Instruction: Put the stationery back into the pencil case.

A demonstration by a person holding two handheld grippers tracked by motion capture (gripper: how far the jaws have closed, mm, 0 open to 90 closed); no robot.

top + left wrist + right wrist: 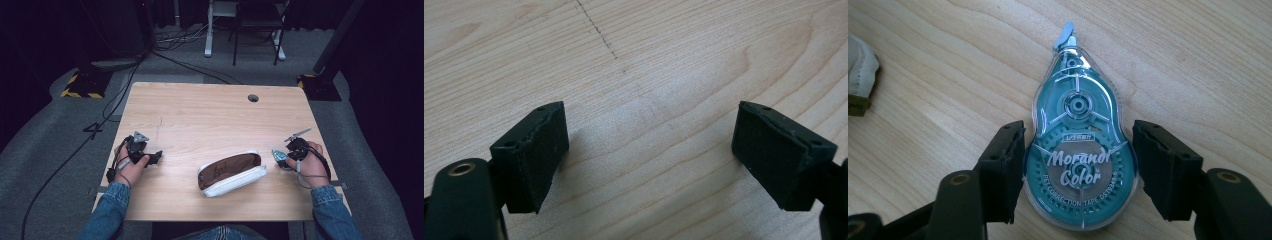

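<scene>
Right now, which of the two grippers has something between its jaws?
The right gripper: a teal correction tape dispenser lies flat on the table between its jaws. The left gripper stands wide open over bare wooden table.

The flat, teardrop-shaped correction tape dispenser (1079,150) has a clear plastic shell over a teal inside, white lettering across its wide end and a pale grey tip. The oblong fabric pencil pouch (231,173) is white outside and brown within (its lining is plain). The rectangular wooden table (210,115) is light tan with fine darker grain lines and one thin dashed dark line. The black two-jaw left gripper (651,160) and black two-jaw right gripper (1079,170) have matte pads. The person's denim sleeves (107,210) are blue. The carpeted floor (45,145) is grey.
</scene>
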